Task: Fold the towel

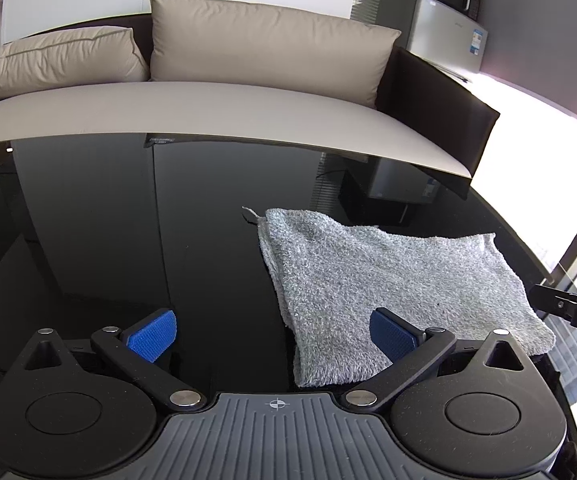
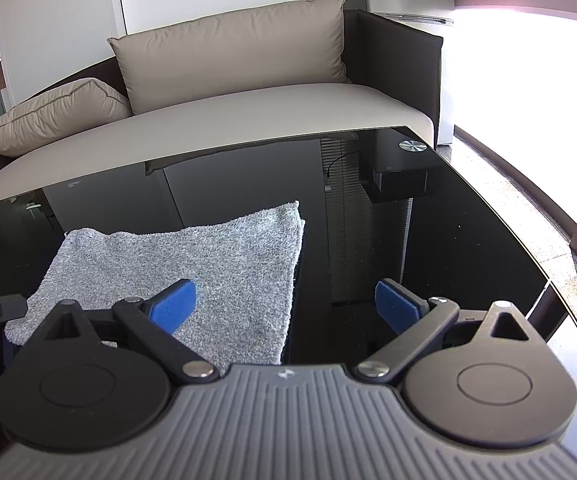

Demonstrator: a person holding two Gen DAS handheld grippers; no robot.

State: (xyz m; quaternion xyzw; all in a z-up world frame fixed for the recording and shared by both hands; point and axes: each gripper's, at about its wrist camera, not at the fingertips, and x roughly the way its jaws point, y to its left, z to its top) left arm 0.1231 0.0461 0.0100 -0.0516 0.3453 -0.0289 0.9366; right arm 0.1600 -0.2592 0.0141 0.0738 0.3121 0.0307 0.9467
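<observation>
Grey towel [image 1: 400, 280] lies folded on the black glass table [image 1: 128, 220], layers stacked, edges roughly lined up, a small loop tag sticking out at its far left corner. It sits toward the near edge of the table, well back from the far edge that meets the sofa [image 1: 208, 100].

Left gripper [image 1: 274, 336] jaws wide apart, nothing between them; its right blue pad [image 1: 392, 334] hangs over the towel's near left part, left pad over bare glass. Contact with the cloth cannot be told.

Right gripper [image 2: 286, 308] jaws also wide apart, empty; its left pad [image 2: 174, 306] is over the towel's near right part, right pad over glass.

Towel's right edge [image 2: 298, 264] runs toward the far edge. A round metal disc [image 2: 412, 146] sits at the table's far right corner. Two beige cushions [image 2: 232, 44] on the sofa behind.
</observation>
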